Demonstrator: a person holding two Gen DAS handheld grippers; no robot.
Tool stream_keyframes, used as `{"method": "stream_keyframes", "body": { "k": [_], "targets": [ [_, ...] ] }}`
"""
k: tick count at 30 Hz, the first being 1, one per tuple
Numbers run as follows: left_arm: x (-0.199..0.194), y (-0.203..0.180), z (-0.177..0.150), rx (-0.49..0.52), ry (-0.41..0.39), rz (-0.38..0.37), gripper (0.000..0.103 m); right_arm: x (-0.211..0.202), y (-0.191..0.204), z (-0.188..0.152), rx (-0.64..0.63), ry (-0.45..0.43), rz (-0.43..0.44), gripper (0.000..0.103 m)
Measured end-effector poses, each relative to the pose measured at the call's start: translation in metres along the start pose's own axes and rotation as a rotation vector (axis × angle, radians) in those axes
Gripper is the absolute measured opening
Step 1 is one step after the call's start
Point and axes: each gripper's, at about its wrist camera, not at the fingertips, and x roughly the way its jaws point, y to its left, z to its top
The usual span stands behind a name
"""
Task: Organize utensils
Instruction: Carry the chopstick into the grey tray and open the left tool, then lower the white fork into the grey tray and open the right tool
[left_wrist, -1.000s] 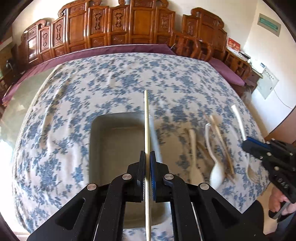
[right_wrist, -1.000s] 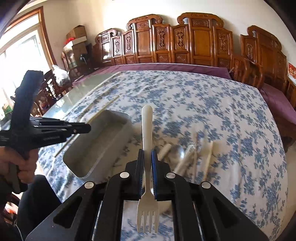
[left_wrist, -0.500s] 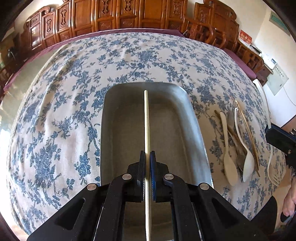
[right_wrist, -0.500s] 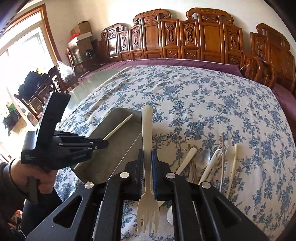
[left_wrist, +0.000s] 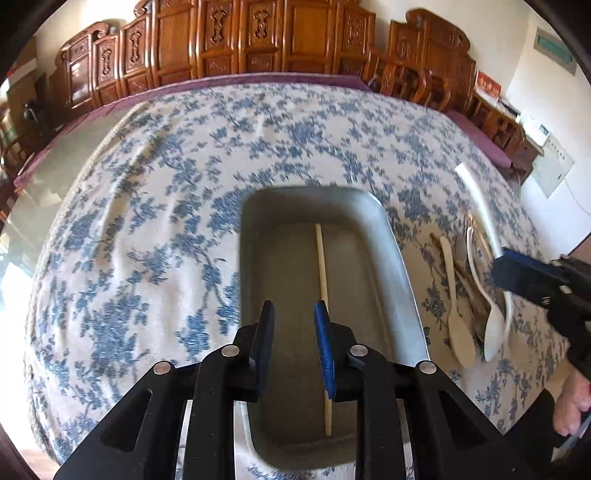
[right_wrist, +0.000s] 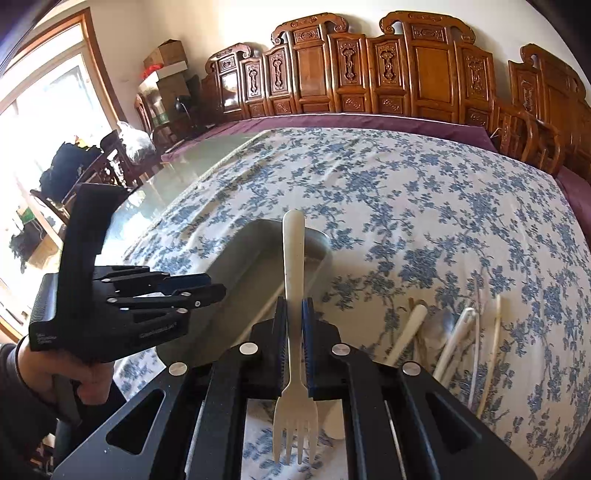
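A grey metal tray (left_wrist: 391, 258) lies on the blue-flowered tablecloth. A pale chopstick (left_wrist: 322, 266) lies lengthwise in it. My left gripper (left_wrist: 293, 314) is open just above the tray's near end, with the chopstick beside its right finger. It also shows in the right wrist view (right_wrist: 210, 288). My right gripper (right_wrist: 294, 306) is shut on a cream plastic fork (right_wrist: 293, 258), tines toward the camera, handle over the tray's (right_wrist: 236, 258) far corner. In the left wrist view it (left_wrist: 509, 273) holds the fork (left_wrist: 476, 195) right of the tray.
A pile of spoons and chopsticks (left_wrist: 469, 288) lies on the cloth right of the tray, also in the right wrist view (right_wrist: 450, 339). Carved wooden chairs (right_wrist: 369, 81) line the table's far side. Bare glass tabletop (right_wrist: 177, 173) lies left of the cloth.
My left gripper opened and let the chopstick go into the tray, then drew back a little. My right gripper carried the fork closer to the tray.
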Motion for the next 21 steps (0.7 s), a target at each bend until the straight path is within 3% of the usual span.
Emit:
{"method": "stream_keyframes", "body": {
  "k": [9,15,21],
  "targets": [
    [-0.046,0.035,0.002,-0.017,-0.092,0.06,0.021,0.028,0.036,0.018,0.035,0.022,0.061,0.01],
    [-0.06,0.058,0.001,-0.05,-0.112,0.074,0.021,0.063,0.056,0.02,0.082,0.069,0.09,0.01],
    [-0.065,0.069,-0.003,-0.062,-0.114,0.081,0.021,0.091,0.069,0.008,0.055,0.126,0.048,0.01]
  ]
}}
